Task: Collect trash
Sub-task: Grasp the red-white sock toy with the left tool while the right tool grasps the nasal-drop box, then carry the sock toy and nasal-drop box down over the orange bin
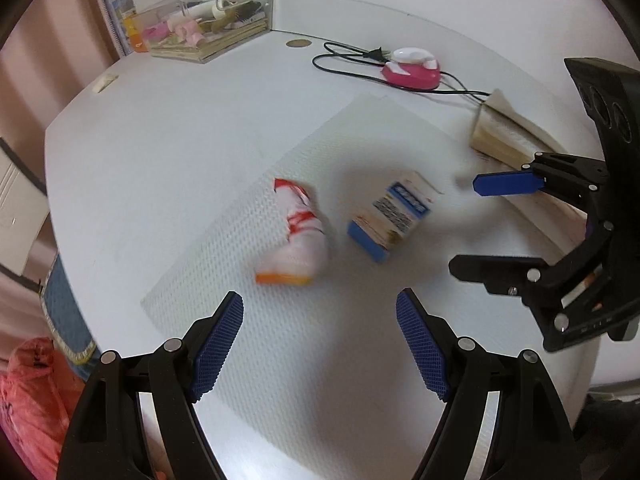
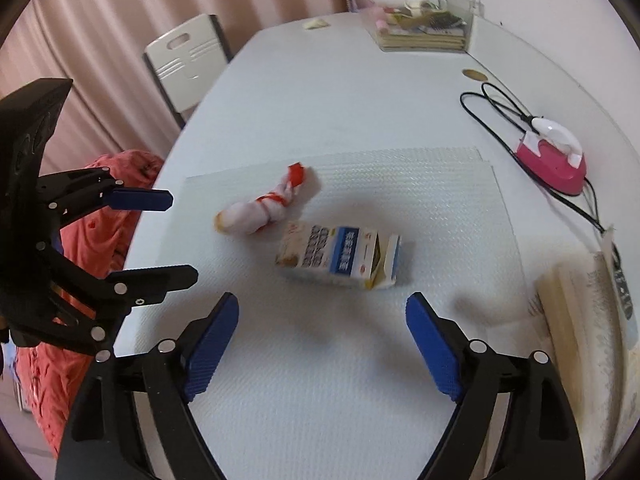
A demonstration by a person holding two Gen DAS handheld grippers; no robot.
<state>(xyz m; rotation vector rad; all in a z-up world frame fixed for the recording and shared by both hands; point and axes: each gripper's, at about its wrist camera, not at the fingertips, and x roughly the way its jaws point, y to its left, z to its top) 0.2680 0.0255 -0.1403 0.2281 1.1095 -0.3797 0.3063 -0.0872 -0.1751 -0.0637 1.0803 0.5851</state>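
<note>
Left claw (image 1: 320,344): lower centre of the left wrist view, jaws wide apart, nothing between the blue pads; its arms are cut off by the bottom edge.

Right claw (image 2: 322,346): lower centre of the right wrist view, jaws wide apart and empty; no earlier picture to compare.

White surface (image 1: 168,152): carries a textured white mat (image 1: 240,280) at mid-frame.

Knotted white bag with red ties (image 1: 298,236): lies on the mat, centre of frame, blurred; an orange edge shows at its lower end, contents not readable.

Blue-and-white carton (image 1: 394,216): on the mat just right of the bag, apart from it; in the right wrist view its end flap (image 2: 390,258) stands open. Print is too blurred to read.

Pink-and-white device with black cord (image 1: 412,70): upper right.

Clear box of oddments (image 1: 208,24): upper left, contents indistinct.

Open book (image 2: 588,320): right edge, partly cut off.

Red plastic bag (image 1: 32,400): lower left corner, off the surface, partly hidden.
</note>
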